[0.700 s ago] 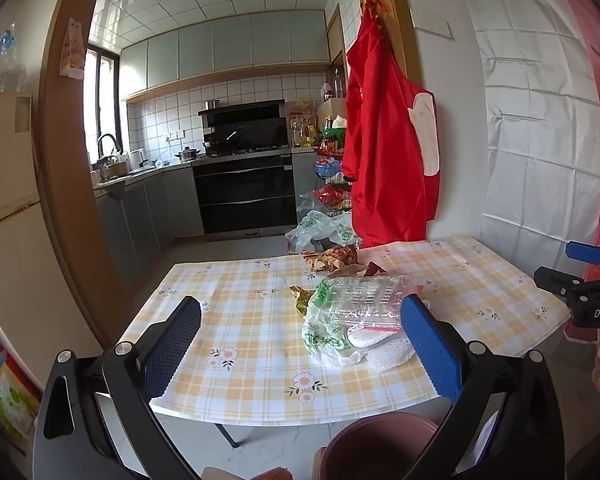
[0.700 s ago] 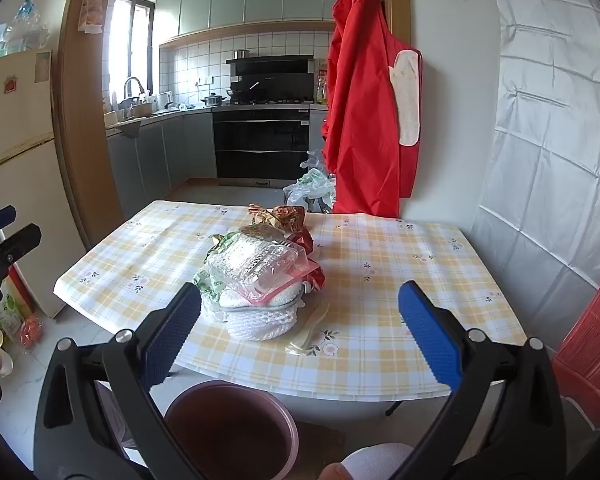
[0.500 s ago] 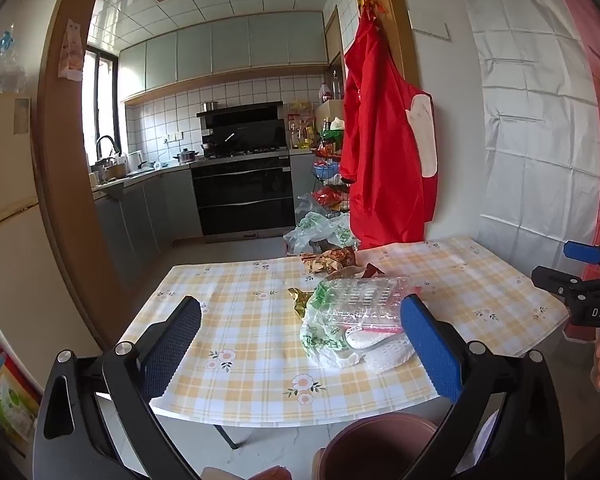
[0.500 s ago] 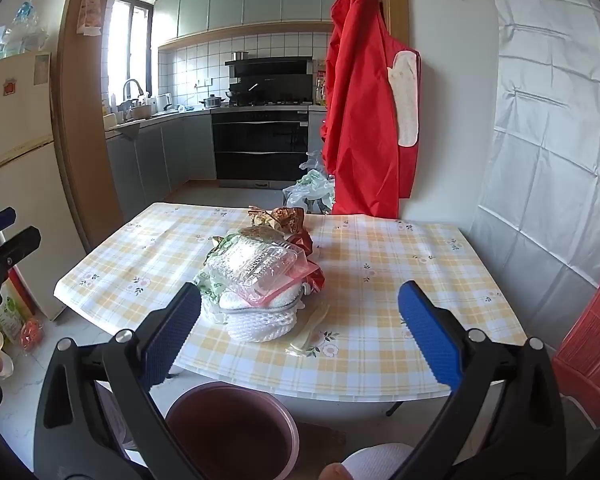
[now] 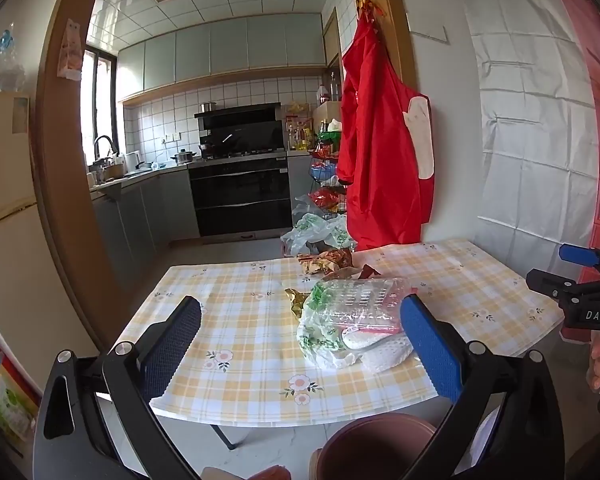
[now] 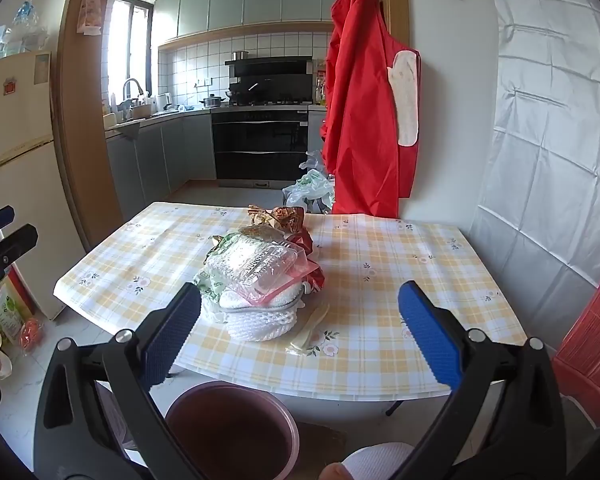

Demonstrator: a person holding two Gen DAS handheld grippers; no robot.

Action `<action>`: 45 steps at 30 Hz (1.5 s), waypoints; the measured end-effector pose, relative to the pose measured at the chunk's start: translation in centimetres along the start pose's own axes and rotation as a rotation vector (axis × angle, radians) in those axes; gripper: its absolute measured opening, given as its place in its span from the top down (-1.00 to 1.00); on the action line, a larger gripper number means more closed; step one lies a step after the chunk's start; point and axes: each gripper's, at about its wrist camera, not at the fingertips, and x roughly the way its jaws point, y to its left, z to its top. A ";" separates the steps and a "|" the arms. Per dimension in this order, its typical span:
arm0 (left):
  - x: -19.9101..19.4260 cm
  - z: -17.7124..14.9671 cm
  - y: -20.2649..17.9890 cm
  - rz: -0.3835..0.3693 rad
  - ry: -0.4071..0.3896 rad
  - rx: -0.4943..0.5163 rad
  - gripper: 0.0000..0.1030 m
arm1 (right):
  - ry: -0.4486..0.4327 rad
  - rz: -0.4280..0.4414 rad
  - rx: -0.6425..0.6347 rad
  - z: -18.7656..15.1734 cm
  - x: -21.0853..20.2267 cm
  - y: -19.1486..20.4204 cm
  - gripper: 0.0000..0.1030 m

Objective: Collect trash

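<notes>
Trash (image 6: pixel 260 276) sits heaped mid-desk: a clear clamshell tilted atop white foam netting, green-printed bag and red wrappers. A pale spoon (image 6: pixel 309 328) lies just beside it. A brown bin (image 6: pixel 232 428) stands open below the desk edge

Glossy checked plastic-looking cloth over the table (image 6: pixel 384 280). On it, clear ribbed plastic clamshell box (image 6: pixel 256 262), shiny; beneath the box, white foam netting (image 6: pixel 260 326), rough and matt; behind the box, crinkled glossy foil wrappers (image 6: pixel 280 216). Below the table edge, smooth maroon plastic bin (image 6: pixel 232 432). Textured blue pads (image 6: pixel 424 332).
</notes>
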 end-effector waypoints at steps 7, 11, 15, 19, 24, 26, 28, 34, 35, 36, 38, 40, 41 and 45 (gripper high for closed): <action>0.1 -0.1 -0.1 -0.002 0.000 0.001 -0.90 | 0.006 -0.003 0.002 -0.1 0.0 0.1 -0.89; 0.0 -0.2 -0.2 -0.002 0.000 0.000 -0.90 | 0.006 -0.003 0.002 -0.1 0.0 0.1 -0.89; 0.0 -0.2 -0.2 0.000 -0.001 -0.001 -0.90 | 0.007 -0.005 0.003 -0.2 0.0 0.2 -0.89; 0.1 -0.3 -0.2 0.000 -0.001 0.000 -0.90 | 0.008 -0.006 0.004 -0.2 0.0 0.2 -0.89; 0.1 -0.5 -0.6 -0.003 0.003 0.002 -0.90 | 0.012 -0.006 0.005 -0.2 0.0 0.1 -0.89; 0.1 -0.5 -0.6 -0.006 0.004 0.003 -0.90 | 0.013 -0.007 0.004 -0.3 -0.1 0.2 -0.89; 0.1 -0.5 -0.4 -0.007 0.004 0.001 -0.90 | 0.014 -0.006 0.005 -0.3 -0.1 0.1 -0.89; 0.1 -0.6 -0.5 -0.008 0.005 0.000 -0.90 | 0.016 -0.006 0.005 -0.4 -0.1 0.2 -0.89; 0.1 -0.6 -0.4 -0.008 0.004 0.000 -0.90 | 0.015 -0.007 0.005 -0.4 -0.1 0.2 -0.89; 0.1 -0.6 -0.4 -0.007 0.004 0.000 -0.90 | 0.016 -0.007 0.005 -0.4 -0.1 0.2 -0.89; 0.1 -0.6 -0.5 -0.007 0.004 0.000 -0.90 | 0.017 -0.009 0.005 -0.5 -0.1 0.3 -0.89; 0.1 -0.6 -0.4 -0.008 0.004 0.000 -0.90 | 0.017 -0.009 0.005 -0.6 -0.1 0.4 -0.89; 0.1 -0.5 -0.4 -0.007 0.004 0.000 -0.90 | 0.018 -0.009 0.005 -0.5 -0.1 0.4 -0.89; 0.1 -0.5 -0.4 -0.008 0.004 0.000 -0.90 | 0.020 -0.009 0.006 -0.5 0.0 0.3 -0.89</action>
